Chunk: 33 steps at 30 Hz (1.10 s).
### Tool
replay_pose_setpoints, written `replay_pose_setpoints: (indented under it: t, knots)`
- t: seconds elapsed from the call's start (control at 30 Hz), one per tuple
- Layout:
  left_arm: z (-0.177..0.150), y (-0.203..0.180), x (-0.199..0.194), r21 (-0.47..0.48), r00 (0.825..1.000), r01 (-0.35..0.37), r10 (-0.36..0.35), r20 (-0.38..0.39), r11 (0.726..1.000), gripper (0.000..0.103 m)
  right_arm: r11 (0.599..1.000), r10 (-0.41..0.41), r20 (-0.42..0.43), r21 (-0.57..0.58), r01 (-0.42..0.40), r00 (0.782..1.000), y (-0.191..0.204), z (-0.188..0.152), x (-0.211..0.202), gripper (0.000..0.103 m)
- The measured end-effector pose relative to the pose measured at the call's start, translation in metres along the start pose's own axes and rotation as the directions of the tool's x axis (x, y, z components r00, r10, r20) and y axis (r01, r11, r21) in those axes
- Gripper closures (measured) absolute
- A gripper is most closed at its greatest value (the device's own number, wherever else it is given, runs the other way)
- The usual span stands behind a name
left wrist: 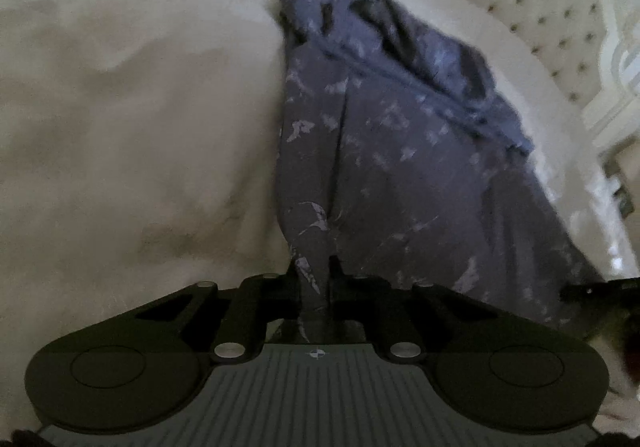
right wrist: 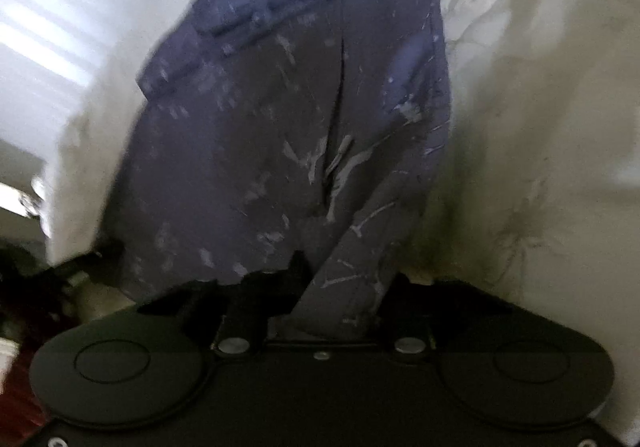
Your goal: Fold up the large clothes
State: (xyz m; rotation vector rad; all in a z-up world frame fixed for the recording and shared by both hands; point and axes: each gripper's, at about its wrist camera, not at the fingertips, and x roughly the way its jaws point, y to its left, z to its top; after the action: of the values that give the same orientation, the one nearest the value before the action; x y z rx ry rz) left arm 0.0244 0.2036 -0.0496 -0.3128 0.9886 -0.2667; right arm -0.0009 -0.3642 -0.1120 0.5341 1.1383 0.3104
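I have the left gripper point(left wrist: 314, 287) clamped on one edge of the purple garment point(left wrist: 400, 151) and the right gripper point(right wrist: 340, 287) clamped on another. The cloth hangs taut from both, its far end bunched on the white bed point(left wrist: 120, 107).

The big dark blue garment point(left wrist: 400, 151) is soft, thin cloth with pale prints on it, and it looks matt and wrinkly where it bunches up. It lies on a white bed cover point(left wrist: 132, 119) that is soft cloth too, a bit rumpled, and behind it the cream headboard point(left wrist: 532, 3) looks padded and smooth with little buttons pressed in. The left gripper point(left wrist: 314, 287) and the right gripper point(right wrist: 340, 287) are dull black plastic with small shiny metal screws, and the left one has a grey ribbed plate.
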Motion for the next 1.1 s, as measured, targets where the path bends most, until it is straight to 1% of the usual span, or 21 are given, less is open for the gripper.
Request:
replay_pose_setpoints:
  t: [0.1,0.17,0.23,0.33,0.4,0.47,0.57,0.63,0.73,0.77,0.8,0.87,0.93,0.97,1.03,1.1]
  knots:
    - [0.007,0.001,-0.013,-0.055,0.997,0.054,-0.051,0.055,0.997,0.094,0.992,0.109,0.063,0.051,-0.112,0.992,-0.007,0.002,-0.012,0.081]
    - [0.013,0.002,-0.023,-0.081,0.991,0.099,-0.091,0.099,0.992,0.095,0.979,0.182,0.113,0.075,-0.191,0.977,-0.010,0.005,-0.018,0.082]
    - [0.024,0.000,-0.031,-0.083,0.985,0.121,-0.109,0.137,0.989,0.095,0.963,0.242,0.167,0.083,-0.258,0.956,-0.012,0.010,-0.023,0.082]
    - [0.039,-0.007,-0.036,-0.072,0.974,0.142,-0.127,0.186,0.987,0.095,0.949,0.292,0.231,0.048,-0.310,0.928,-0.006,0.023,-0.028,0.082]
    - [0.050,-0.008,-0.037,-0.087,0.965,0.170,-0.148,0.216,0.982,0.095,0.943,0.313,0.268,0.032,-0.333,0.911,-0.001,0.035,-0.028,0.082]
    - [0.065,-0.008,-0.036,-0.107,0.948,0.214,-0.180,0.262,0.971,0.095,0.937,0.326,0.309,0.020,-0.348,0.894,0.002,0.048,-0.031,0.082]
    - [0.092,-0.009,-0.032,-0.127,0.924,0.251,-0.198,0.326,0.960,0.095,0.938,0.322,0.368,0.000,-0.347,0.872,0.006,0.075,-0.036,0.082]
    - [0.111,-0.010,-0.028,-0.135,0.908,0.264,-0.199,0.370,0.955,0.095,0.940,0.314,0.416,-0.012,-0.341,0.853,0.007,0.095,-0.040,0.082]
    - [0.144,-0.015,-0.019,-0.111,0.875,0.273,-0.199,0.442,0.956,0.094,0.940,0.306,0.500,-0.026,-0.339,0.810,0.006,0.129,-0.045,0.082]
    - [0.156,-0.019,-0.013,-0.105,0.866,0.271,-0.195,0.460,0.957,0.094,0.941,0.304,0.522,-0.031,-0.338,0.797,0.007,0.140,-0.045,0.082]
    - [0.167,-0.023,-0.007,-0.099,0.859,0.263,-0.186,0.477,0.960,0.094,0.946,0.290,0.546,-0.042,-0.320,0.786,0.010,0.153,-0.043,0.082]
    - [0.185,-0.031,0.005,-0.076,0.846,0.229,-0.160,0.508,0.970,0.095,0.960,0.253,0.581,-0.050,-0.276,0.773,0.015,0.176,-0.039,0.082]
    - [0.205,-0.035,0.021,-0.069,0.842,0.207,-0.142,0.520,0.976,0.095,0.965,0.220,0.608,-0.024,-0.259,0.763,0.013,0.201,-0.028,0.082]
    - [0.212,-0.037,0.029,-0.070,0.843,0.199,-0.135,0.521,0.977,0.095,0.968,0.201,0.615,-0.004,-0.251,0.763,0.011,0.213,-0.021,0.082]
    - [0.226,-0.043,0.048,-0.070,0.849,0.172,-0.112,0.516,0.983,0.095,0.977,0.152,0.618,0.024,-0.212,0.771,0.007,0.238,-0.003,0.082]
    - [0.236,-0.046,0.065,-0.073,0.858,0.136,-0.080,0.507,0.988,0.095,0.984,0.107,0.607,0.047,-0.170,0.787,0.003,0.258,0.017,0.082]
